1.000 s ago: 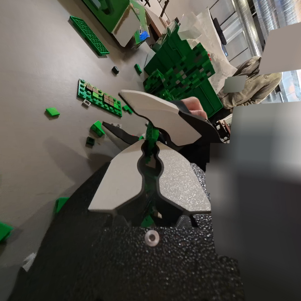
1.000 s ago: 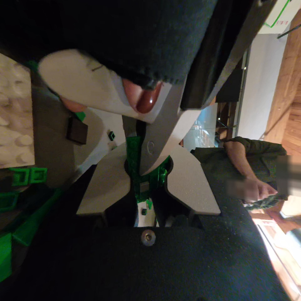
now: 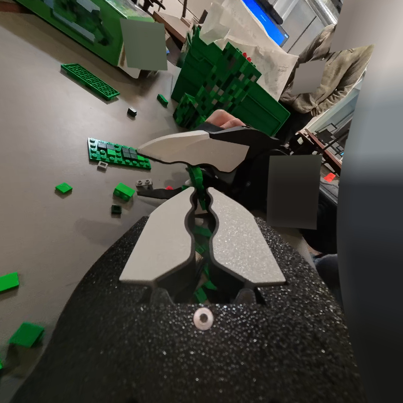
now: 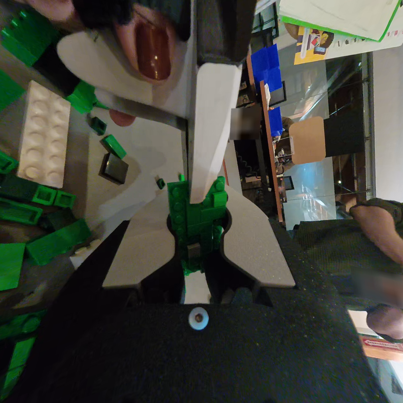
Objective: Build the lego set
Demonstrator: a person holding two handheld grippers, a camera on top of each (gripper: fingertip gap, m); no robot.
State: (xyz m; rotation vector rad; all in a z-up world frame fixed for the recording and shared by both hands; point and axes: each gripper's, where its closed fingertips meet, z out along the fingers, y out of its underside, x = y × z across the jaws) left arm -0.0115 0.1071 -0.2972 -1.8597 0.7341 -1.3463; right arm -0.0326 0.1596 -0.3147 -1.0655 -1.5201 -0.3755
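A small green lego assembly [image 3: 196, 176] is held in the air between both grippers. My left gripper [image 3: 200, 189] is shut on its lower edge. A grey finger [image 3: 196, 148] of my right gripper reaches across above it and clamps the same piece. In the right wrist view my right gripper [image 4: 196, 196] is shut on the studded green assembly [image 4: 196, 220]. A pale finger [image 4: 211, 130] of the left gripper comes down onto its top. A green plate with dark tiles [image 3: 117, 154] lies on the table [image 3: 43, 130].
A large green pixel-pattern build [image 3: 218, 87], a long green plate [image 3: 89, 80] and a green box [image 3: 76, 28] stand at the back. Loose green and grey bricks [image 3: 123, 190] lie scattered. A white plate [image 4: 43, 135] lies left. A seated person [image 3: 322, 72] is behind. Spacing between my two grippers at the tips: around 5 cm. The white plate [image 4: 43, 135] is about 8 cm from my left fingertips.
Both grippers have turned while still holding the assembly. The right gripper's finger now lies more level in the left view, and the left finger stands upright in the right view.
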